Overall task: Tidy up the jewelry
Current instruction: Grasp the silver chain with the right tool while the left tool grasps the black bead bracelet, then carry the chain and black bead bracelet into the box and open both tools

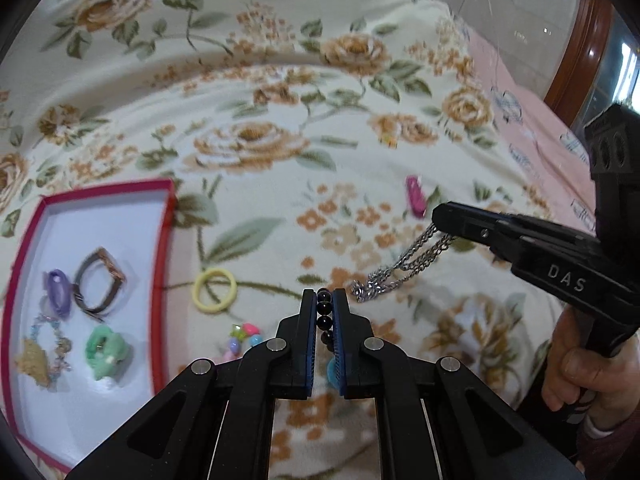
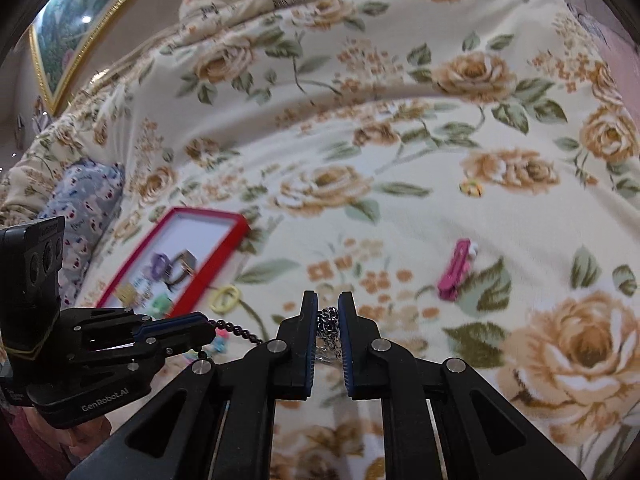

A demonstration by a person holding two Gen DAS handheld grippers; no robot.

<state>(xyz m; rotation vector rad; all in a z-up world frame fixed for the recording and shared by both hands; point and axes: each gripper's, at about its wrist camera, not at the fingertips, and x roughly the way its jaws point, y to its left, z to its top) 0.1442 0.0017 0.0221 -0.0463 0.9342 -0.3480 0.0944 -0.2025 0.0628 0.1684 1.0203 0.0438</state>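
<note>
My left gripper (image 1: 324, 298) is shut on a black bead bracelet (image 1: 323, 314) above the floral blanket; it also shows in the right wrist view (image 2: 208, 326) with the beads (image 2: 240, 331) trailing out. My right gripper (image 2: 328, 304) is shut on a silver chain (image 2: 329, 326); in the left wrist view the right gripper (image 1: 440, 216) holds the chain (image 1: 400, 268) hanging down to the blanket. A red-rimmed white tray (image 1: 160, 248) at the left holds several pieces: a purple ring (image 1: 58, 290), a square bangle (image 1: 100, 280), a green piece (image 1: 106, 350).
A yellow hair tie (image 1: 214, 290), a coloured bead piece (image 1: 242, 338) and a pink hair clip (image 1: 416, 196) lie loose on the blanket. The clip (image 2: 456, 268) and the tray (image 2: 224, 248) show in the right wrist view. A small yellow ring (image 2: 471, 188) lies farther back.
</note>
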